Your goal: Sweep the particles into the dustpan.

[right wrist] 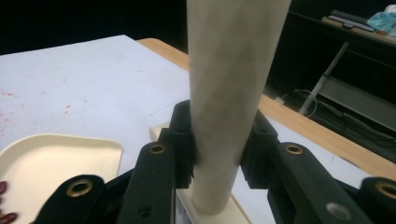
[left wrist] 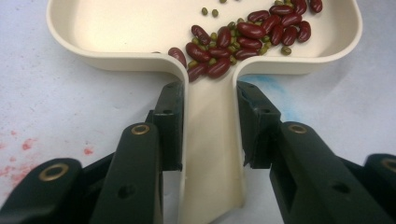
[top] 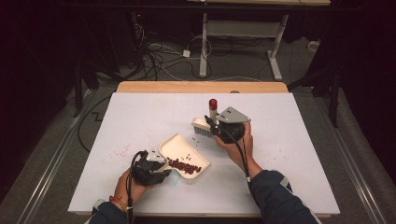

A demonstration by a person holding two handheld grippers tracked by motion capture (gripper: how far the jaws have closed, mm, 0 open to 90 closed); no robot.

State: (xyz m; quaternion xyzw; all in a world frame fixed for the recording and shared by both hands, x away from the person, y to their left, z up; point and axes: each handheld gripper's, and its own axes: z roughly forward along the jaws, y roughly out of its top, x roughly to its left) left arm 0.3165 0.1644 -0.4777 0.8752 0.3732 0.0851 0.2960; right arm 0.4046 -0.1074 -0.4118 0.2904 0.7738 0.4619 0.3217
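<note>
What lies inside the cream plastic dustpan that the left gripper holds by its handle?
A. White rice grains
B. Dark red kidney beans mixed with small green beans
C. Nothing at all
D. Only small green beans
B: in the left gripper view, the cream plastic dustpan holds a cluster of dark red kidney beans with small green beans among them, while the left gripper clamps the pan's handle.

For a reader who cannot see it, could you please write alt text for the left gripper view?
The left gripper clamps its two black jaws on the handle of a cream dustpan, which holds red beans and small green beans. The white table cover below shows red smudges.
</note>
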